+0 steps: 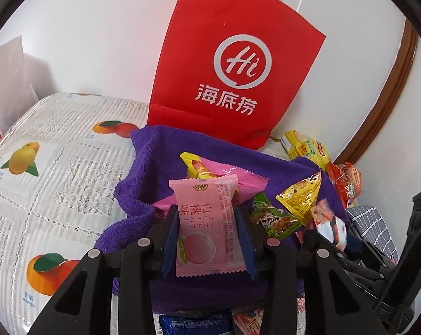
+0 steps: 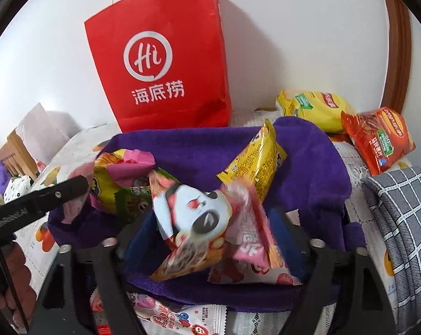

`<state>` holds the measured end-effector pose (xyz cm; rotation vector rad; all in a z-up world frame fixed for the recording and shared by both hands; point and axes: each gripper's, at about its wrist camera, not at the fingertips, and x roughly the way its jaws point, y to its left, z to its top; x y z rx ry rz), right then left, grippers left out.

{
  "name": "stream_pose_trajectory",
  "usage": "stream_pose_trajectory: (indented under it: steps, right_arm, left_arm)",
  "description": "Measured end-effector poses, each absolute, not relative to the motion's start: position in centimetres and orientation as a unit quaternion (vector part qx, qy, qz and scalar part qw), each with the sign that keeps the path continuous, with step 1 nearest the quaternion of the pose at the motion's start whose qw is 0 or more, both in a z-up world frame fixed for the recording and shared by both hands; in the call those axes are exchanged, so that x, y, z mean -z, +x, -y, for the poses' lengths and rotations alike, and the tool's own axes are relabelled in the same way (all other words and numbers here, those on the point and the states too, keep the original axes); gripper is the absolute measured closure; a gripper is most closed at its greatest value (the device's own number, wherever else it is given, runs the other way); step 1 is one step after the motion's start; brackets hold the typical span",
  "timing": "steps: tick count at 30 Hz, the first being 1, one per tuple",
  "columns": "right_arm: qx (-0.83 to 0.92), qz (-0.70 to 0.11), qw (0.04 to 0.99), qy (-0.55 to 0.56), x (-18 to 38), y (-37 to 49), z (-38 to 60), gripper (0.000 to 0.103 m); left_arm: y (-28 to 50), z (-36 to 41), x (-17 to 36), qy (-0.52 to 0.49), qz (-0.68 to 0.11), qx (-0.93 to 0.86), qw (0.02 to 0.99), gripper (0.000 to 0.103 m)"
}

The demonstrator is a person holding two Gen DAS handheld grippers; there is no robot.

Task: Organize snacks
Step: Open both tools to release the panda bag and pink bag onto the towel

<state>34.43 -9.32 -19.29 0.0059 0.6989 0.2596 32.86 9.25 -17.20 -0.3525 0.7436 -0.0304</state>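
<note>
So my right jaws are wide open over the pile, left ones are busy with the peach pack

Okay, quick read on where things sit. My left gripper [image 1: 207, 231] is clamped on the pink peach snack pack [image 1: 207, 223], pads pressing its two long edges, so the pack stands upright between the jaws with its long axis running away from me toward the red paper bag [image 1: 232, 64]. That hand is the one loaded and pointing at the bag, which stands just behind the purple towel [image 1: 154, 150] at the back of the surface.

My right gripper [image 2: 210, 240] is a different story: jaws spread wide, not pressing on anything. The panda-face packet [image 2: 193, 223] and a pink wrapper [image 2: 252, 240] lie in the gap between the fingers, loose on the towel. The panda packet is blurred, so I can't tell if it's resting flat or tipping. Its long axis runs diagonally, lower left to upper right in the right wrist view, so it crosses the jaw line at a slant.

My guess is the next move hangs on the left hand: the peach pack is straight in line with the bag, and it's the nearer one to drop in. The yellow triangle packet [image 2: 255, 162] sits further up on the towel.
</note>
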Motion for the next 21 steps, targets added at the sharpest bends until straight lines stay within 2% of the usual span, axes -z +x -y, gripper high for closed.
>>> stream_pose_trajectory:
  steps: [7, 12, 14, 16, 21]
  right_arm:
    - [-0.131, -0.330, 0.935, 0.009, 18.6, 34.2, 9.7, 0.016]
    - [-0.139, -0.328, 0.934, 0.029, 18.0, 33.9, 10.3, 0.016]
    - [-0.149, -0.326, 0.933, 0.035, 17.7, 33.7, 10.3, 0.016]
    - [-0.155, -0.325, 0.932, 0.039, 17.4, 33.5, 10.3, 0.015]
    - [-0.164, -0.323, 0.931, 0.028, 16.6, 32.6, 9.9, 0.016]
  left_arm:
    - [32.9, -9.4, 17.5, -0.172, -0.365, 0.015, 0.915, 0.064]
    - [33.2, -9.4, 17.9, -0.173, -0.376, 0.016, 0.910, 0.053]
    - [33.3, -9.3, 17.9, -0.170, -0.380, 0.014, 0.909, 0.041]
    - [33.2, -9.3, 17.7, -0.169, -0.382, 0.014, 0.908, 0.036]
    - [32.5, -9.3, 16.8, -0.171, -0.366, 0.018, 0.914, 0.032]
